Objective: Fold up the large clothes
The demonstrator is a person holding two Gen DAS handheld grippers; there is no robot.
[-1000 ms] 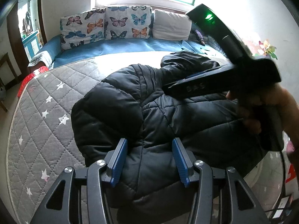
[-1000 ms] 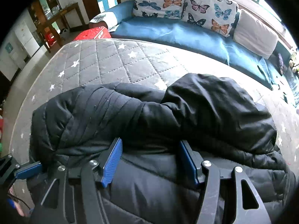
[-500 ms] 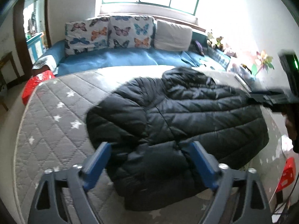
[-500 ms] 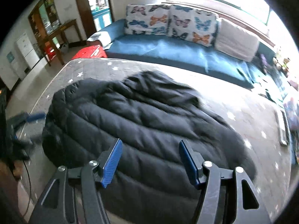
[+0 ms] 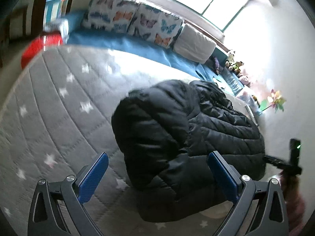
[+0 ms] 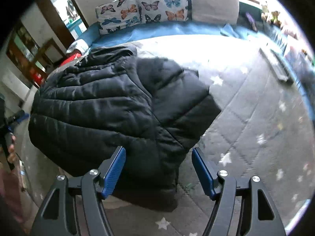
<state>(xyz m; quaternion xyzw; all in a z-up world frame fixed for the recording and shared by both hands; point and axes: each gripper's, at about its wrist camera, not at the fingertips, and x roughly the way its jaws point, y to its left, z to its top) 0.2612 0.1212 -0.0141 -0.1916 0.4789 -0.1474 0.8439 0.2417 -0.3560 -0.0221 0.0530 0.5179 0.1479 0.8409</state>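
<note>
A black puffer jacket [image 5: 183,137] lies bunched and folded over on a grey star-quilted mattress [image 5: 59,108]. It also shows in the right wrist view [image 6: 118,106]. My left gripper [image 5: 157,171] is open and empty, held above the jacket's near edge. My right gripper [image 6: 158,165] is open and empty, above the jacket's near corner. The right gripper's body shows at the far right of the left wrist view [image 5: 291,161], beside the jacket. The left gripper shows at the left edge of the right wrist view [image 6: 11,122].
A blue daybed [image 5: 137,45] with butterfly cushions [image 5: 137,21] and a white pillow [image 5: 195,45] runs along the back under a window. Soft toys [image 5: 234,64] and a paper pinwheel [image 5: 275,102] stand by the right wall. A red stool [image 5: 41,45] is at the left.
Both grippers have pulled back and apart from the jacket and turned. The left gripper's jaws have opened wider. The jacket lies still on the mattress.
</note>
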